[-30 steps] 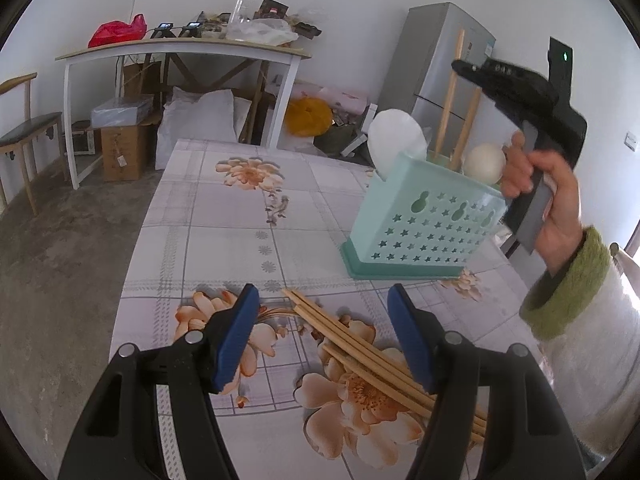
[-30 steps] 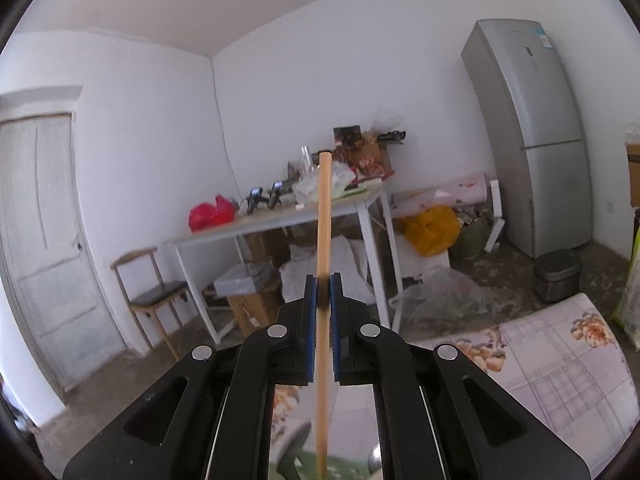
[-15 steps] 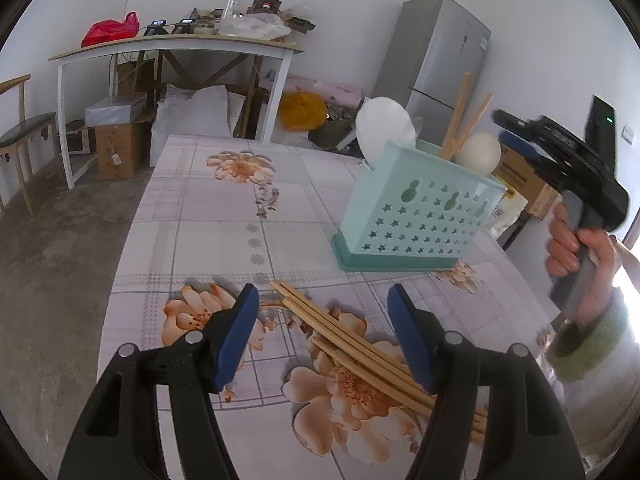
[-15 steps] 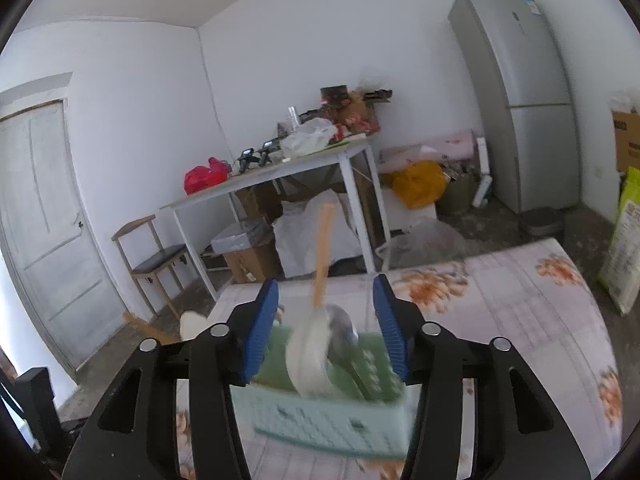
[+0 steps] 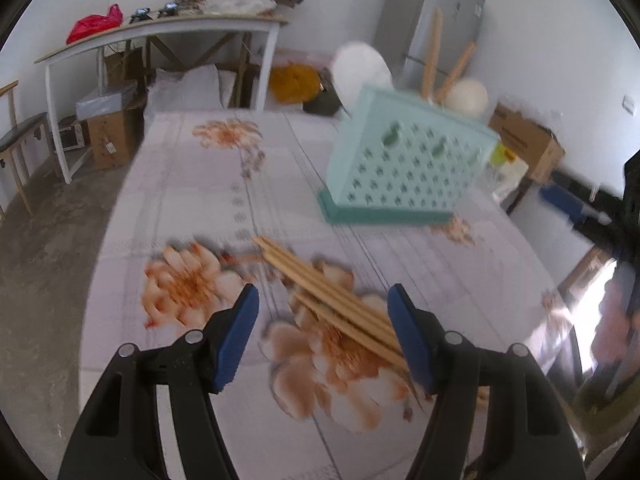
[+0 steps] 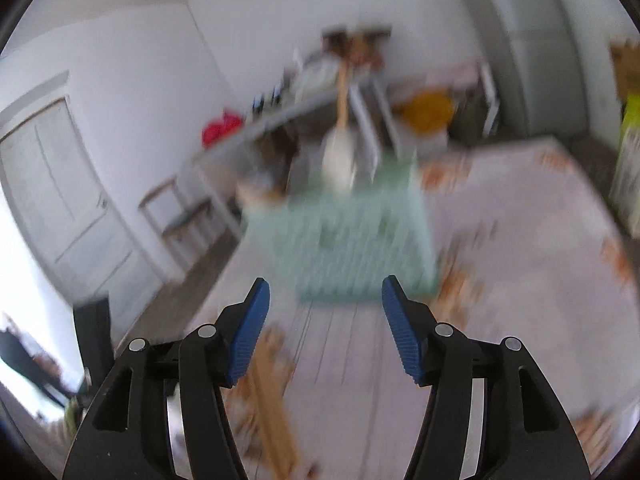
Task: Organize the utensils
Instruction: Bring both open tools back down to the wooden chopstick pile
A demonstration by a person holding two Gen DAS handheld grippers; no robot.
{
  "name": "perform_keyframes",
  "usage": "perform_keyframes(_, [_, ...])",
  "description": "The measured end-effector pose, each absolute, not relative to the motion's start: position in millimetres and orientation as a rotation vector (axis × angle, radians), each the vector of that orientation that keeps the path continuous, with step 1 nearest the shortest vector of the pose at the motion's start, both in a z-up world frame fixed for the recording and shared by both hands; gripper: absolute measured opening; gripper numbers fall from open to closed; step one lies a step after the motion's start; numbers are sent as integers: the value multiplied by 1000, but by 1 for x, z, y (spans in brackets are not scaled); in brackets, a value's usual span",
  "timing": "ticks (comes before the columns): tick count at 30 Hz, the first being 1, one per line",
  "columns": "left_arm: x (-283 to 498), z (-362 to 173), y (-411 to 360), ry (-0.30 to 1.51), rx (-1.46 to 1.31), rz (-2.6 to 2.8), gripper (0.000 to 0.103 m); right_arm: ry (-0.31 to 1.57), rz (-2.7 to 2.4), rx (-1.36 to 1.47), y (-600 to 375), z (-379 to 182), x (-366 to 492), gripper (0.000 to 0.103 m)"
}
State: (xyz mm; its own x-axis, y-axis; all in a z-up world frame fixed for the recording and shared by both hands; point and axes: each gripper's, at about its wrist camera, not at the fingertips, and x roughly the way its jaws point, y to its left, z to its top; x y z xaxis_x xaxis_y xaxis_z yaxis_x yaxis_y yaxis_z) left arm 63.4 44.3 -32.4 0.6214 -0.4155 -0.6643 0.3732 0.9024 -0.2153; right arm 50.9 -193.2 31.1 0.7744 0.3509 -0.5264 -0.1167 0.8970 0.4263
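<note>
We hold our left gripper (image 5: 322, 308) tilted downward, its blue pads (image 5: 240, 332) spread wide with nothing pressed between them. Our right gripper (image 6: 324, 300) also points downward; its jaws have just been opening and stand apart, empty.

No text, label, brand, number or sign is legible in either view. The fridge (image 5: 434, 20) at the upper right of the left wrist view carries a small sticker near its top edge, too blurred to read. The right wrist view is motion-blurred throughout.
</note>
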Motion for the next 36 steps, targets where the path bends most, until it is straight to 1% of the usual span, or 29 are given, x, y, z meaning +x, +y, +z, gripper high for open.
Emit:
perform_keyframes(5, [52, -45, 23, 824, 9, -467, 65, 790, 298, 406, -157, -13, 46, 50])
perform_keyframes(9, [50, -53, 7, 839, 72, -449, 65, 847, 309, 463, -147, -30, 45, 46])
perform_keyframes(12, [50, -62, -1, 869, 135, -430, 65, 860, 294, 441, -141, -32, 49, 46])
perform_keyframes(14, [50, -67, 2, 891, 114, -428, 64, 851, 291, 444, -143, -34, 46, 46])
perform_keyframes(17, [51, -68, 6, 889, 112, -419, 56, 842, 280, 458, -149, -38, 44, 46])
perform_keyframes(19, [52, -69, 9, 888, 110, -411, 48, 846, 273, 467, -154, -40, 42, 46])
perform_keyframes(22, [54, -69, 12, 884, 118, -410, 42, 853, 267, 473, -156, -43, 40, 46])
perform_keyframes(29, [62, -64, 22, 933, -11, -437, 42, 842, 256, 463, -160, -40, 37, 46])
perform_keyframes(33, [59, -65, 9, 919, 45, -433, 45, 849, 253, 470, -161, -42, 37, 46])
perform_keyframes(36, [59, -65, 1, 914, 59, -446, 46, 852, 253, 467, -160, -42, 37, 46])
